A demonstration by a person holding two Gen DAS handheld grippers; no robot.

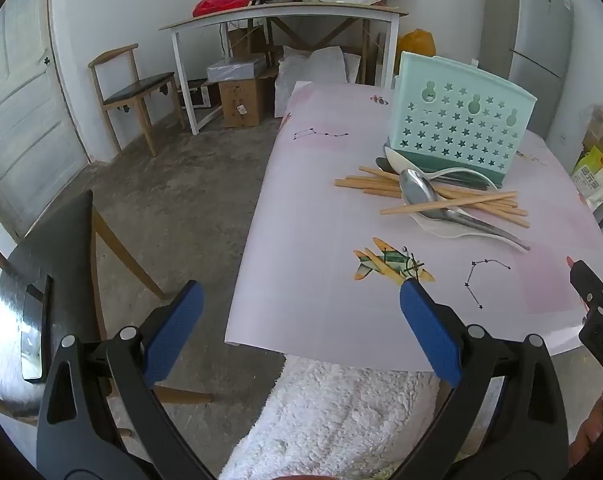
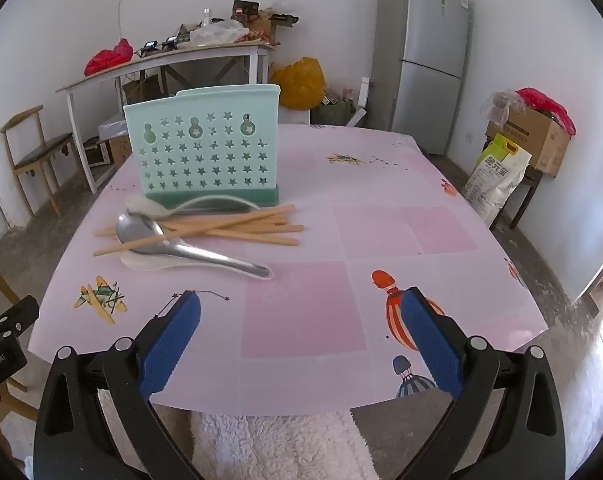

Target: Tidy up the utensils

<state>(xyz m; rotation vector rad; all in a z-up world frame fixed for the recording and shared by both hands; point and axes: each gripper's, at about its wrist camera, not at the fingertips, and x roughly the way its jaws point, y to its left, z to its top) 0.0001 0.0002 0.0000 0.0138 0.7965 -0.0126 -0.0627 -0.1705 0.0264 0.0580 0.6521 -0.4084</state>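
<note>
A mint green utensil holder (image 2: pixel 205 148) with star cut-outs stands upright on the pink table (image 2: pixel 341 220); the left wrist view shows the holder (image 1: pixel 457 128) at the right. In front of it lies a heap of several wooden chopsticks (image 2: pixel 237 226), a metal spoon (image 2: pixel 181 246) and white ceramic spoons (image 2: pixel 209 202). The same chopsticks (image 1: pixel 453 200) and metal spoon (image 1: pixel 425 196) sit well ahead of my left gripper (image 1: pixel 301 304). My left gripper is open over the table's near left edge with nothing in it. My right gripper (image 2: pixel 301 312) is open above the near edge, nothing between its blue pads.
A white fluffy cloth (image 2: pixel 277 444) lies below the table's near edge. A dark chair (image 1: pixel 61 264) stands left of the table. Further off are a white desk (image 1: pixel 285 16) with clutter, a wooden chair (image 1: pixel 133 92), boxes, a grey fridge (image 2: pixel 425 56) and bags.
</note>
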